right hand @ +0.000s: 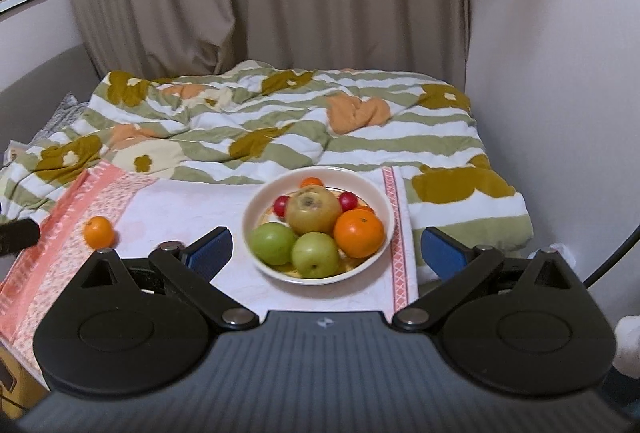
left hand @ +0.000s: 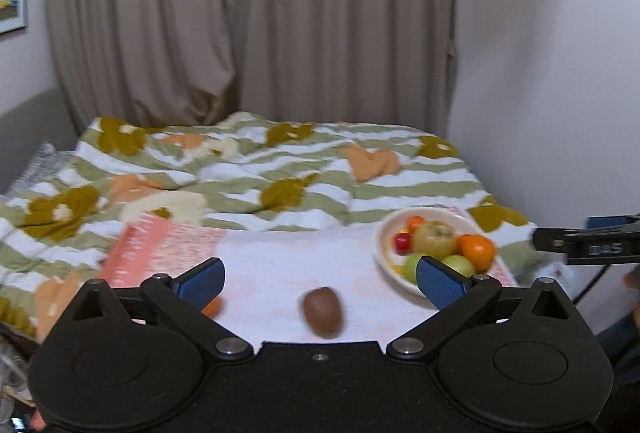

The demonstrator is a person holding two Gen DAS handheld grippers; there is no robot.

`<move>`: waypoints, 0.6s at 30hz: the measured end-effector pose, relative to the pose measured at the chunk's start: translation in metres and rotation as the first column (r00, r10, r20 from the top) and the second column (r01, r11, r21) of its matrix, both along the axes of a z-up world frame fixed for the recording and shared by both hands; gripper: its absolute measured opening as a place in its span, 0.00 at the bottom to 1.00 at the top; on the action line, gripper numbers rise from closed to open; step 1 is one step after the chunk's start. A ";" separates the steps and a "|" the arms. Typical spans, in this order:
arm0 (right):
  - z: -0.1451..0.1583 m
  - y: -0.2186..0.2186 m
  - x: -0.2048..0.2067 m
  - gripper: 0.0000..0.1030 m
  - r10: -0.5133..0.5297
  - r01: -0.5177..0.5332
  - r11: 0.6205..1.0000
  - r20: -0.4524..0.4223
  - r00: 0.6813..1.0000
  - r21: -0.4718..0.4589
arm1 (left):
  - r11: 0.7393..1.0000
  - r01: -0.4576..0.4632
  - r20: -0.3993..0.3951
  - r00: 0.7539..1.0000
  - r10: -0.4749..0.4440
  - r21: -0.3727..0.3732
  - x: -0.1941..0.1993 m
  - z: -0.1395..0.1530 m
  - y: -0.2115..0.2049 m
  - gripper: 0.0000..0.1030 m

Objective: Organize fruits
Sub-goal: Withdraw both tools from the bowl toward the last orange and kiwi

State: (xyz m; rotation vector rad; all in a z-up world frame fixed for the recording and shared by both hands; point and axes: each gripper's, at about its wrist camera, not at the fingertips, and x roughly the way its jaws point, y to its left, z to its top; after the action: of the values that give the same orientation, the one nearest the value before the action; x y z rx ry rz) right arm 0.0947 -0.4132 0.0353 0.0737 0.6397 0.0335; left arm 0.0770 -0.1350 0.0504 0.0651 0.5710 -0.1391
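Left of the bowl [right hand: 376, 193], a small orange [right hand: 99, 232] sits alone on the pink-bordered towel [right hand: 180, 205], and a brown kiwi [left hand: 322, 310] lies on the white part nearer you. Inside the bowl you have two green apples [right hand: 315, 254], a yellowish pear [right hand: 314, 210], a large orange [right hand: 359, 233], two red cherry tomatoes [right hand: 281, 205] and a small orange fruit at the back. Your left gripper [left hand: 320, 283] hangs over the kiwi, jaws spread wide, holding nothing; your right gripper [right hand: 326, 247] frames the bowl, likewise wide and empty.
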 end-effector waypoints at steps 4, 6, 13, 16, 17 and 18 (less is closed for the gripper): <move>0.011 0.022 -0.013 1.00 0.022 -0.022 1.000 0.023 0.999 -0.011 | 0.999 -0.035 0.011 0.999 0.034 0.021 -0.006 0.002 0.032 1.00; 0.013 0.034 -0.016 1.00 0.030 -0.029 0.999 0.025 0.999 -0.013 | 0.999 -0.042 0.014 0.999 0.042 0.032 -0.007 0.000 0.047 1.00; 0.007 0.084 -0.013 1.00 0.035 -0.035 0.999 0.000 0.999 -0.033 | 0.998 -0.028 -0.008 1.000 0.028 0.061 0.003 -0.010 0.099 1.00; 0.000 0.107 -0.006 1.00 0.028 -0.029 0.999 -0.021 0.999 -0.037 | 0.997 -0.011 -0.030 0.999 0.014 0.079 0.014 -0.016 0.119 1.00; -0.004 0.115 -0.003 1.00 0.026 -0.027 0.999 -0.033 0.999 -0.034 | 0.997 -0.004 -0.042 0.999 0.008 0.078 0.019 -0.020 0.125 1.00; -0.007 0.122 -0.001 1.00 0.023 -0.025 0.999 -0.042 0.999 -0.029 | 0.997 0.005 -0.053 0.999 -0.001 0.077 0.023 -0.022 0.131 1.00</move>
State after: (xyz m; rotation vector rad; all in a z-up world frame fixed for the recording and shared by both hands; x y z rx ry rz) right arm 0.0938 -0.2916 0.0282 0.0380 0.6821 0.0457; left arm 0.1002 -0.0041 0.0279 0.1373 0.6295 -0.1218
